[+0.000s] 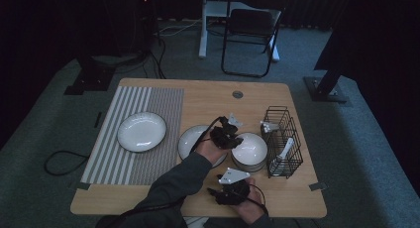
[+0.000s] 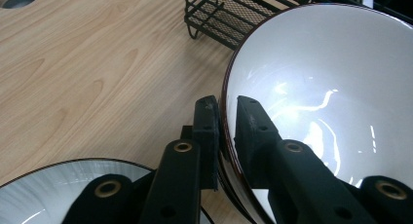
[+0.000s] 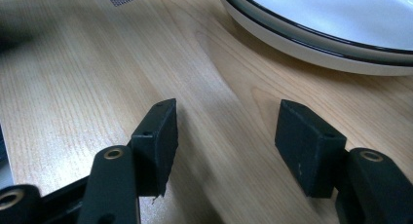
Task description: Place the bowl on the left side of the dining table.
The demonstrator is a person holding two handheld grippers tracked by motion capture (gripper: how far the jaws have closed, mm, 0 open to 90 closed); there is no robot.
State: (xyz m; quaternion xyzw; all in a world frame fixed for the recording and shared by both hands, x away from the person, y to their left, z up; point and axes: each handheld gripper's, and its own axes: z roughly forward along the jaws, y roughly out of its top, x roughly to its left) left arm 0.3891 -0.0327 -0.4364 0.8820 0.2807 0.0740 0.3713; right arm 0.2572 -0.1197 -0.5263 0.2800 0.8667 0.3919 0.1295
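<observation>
Nearest the person, the right gripper [image 1: 231, 191] rests low over the front edge of the table [image 1: 148, 198], in front of the bowls; its jaws stand wide apart with only bare wood between them, holding nothing, and in the right gripper view the rims of stacked dishes [image 3: 336, 34] lie ahead and to the upper right, well clear of the pads. Just beyond it, the left gripper [image 1: 233, 139] reaches across from the left, the sleeved forearm [image 1: 173, 183] slanting up over a plate [image 1: 190, 139]. Its jaws are clamped on the near-left rim of the top bowl [image 2: 336, 87] of a small stack, one pad inside the white wall and one outside, so the bowl lies to the right of the jaws and the rim runs straight up between them. This hand is plainly the one on the job; I judge a lift would have to go upward to free the bowl from those beneath. To the right of the stack stands a black wire rack [image 1: 283, 141] with white utensils in it. Farther left, another plate [image 1: 142, 131] sits on a striped placemat [image 1: 111, 153].
</observation>
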